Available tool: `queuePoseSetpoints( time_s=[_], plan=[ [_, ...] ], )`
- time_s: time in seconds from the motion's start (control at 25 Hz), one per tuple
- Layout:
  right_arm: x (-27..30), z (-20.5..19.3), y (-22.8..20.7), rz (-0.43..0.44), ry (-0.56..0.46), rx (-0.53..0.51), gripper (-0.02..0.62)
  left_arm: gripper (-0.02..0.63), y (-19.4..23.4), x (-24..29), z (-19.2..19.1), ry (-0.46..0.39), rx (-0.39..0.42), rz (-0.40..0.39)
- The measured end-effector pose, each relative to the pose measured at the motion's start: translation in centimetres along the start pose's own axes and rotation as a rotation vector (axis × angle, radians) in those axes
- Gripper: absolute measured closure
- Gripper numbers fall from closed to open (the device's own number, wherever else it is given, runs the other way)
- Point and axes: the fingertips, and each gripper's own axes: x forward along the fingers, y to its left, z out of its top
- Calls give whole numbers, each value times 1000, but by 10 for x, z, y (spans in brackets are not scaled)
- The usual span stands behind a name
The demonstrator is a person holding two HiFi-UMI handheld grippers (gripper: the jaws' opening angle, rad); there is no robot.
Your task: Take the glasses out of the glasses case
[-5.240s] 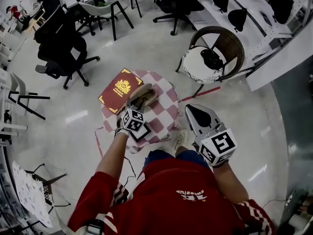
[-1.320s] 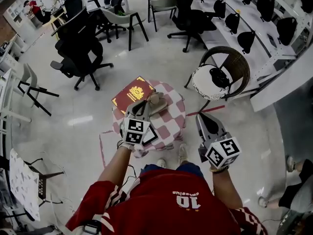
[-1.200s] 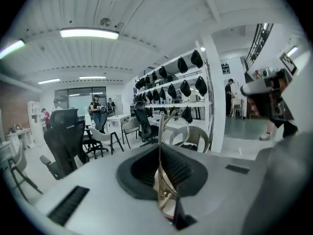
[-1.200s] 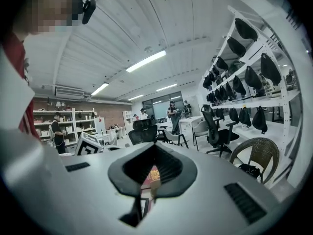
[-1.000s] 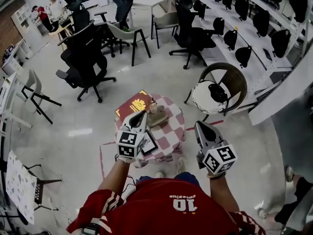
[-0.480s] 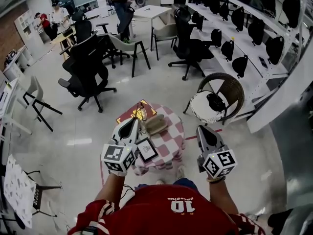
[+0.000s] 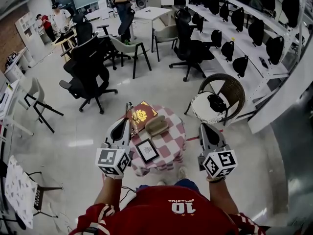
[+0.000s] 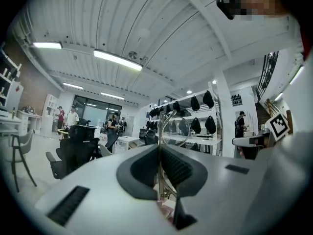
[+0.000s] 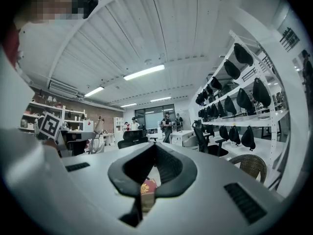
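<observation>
- One pair of glasses [image 8: 174,131] is sitting pinched between the jaws of the left gripper [image 7: 125,124]. In the left gripper view one round, thin-rimmed lens is sticking up past the tips at about 1 o'clock.
- The left gripper's jaws are standing nearly together, clamping on the thin metal frame. In the head view the gripper is hanging off the table's rim at about 9 o'clock.
- The tan glasses case [image 7: 156,125] is lying on the small round checked table [image 7: 173,142], at 3 o'clock from the left gripper's tips and apart from them. I cannot tell whether its lid is standing open.
- A red book with a gold crest [image 7: 141,115] is lying at 10 o'clock from the case, just beside it.
- A small framed picture [image 7: 146,151] is lying at 7 o'clock from the case.
- The right gripper [image 9: 154,148] is hanging at 3 o'clock from the table, its jaws resting together with nothing between them.
- A wicker chair [image 7: 230,82] is standing at 2 o'clock from the table.
</observation>
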Motion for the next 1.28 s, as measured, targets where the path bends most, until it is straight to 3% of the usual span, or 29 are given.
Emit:
queuePoseSetpoints(
  time_s=[1.28],
  plan=[
    [7, 8, 0, -2, -13, -21, 583, 585, -5, 6, 1, 13, 14, -12]
  ],
)
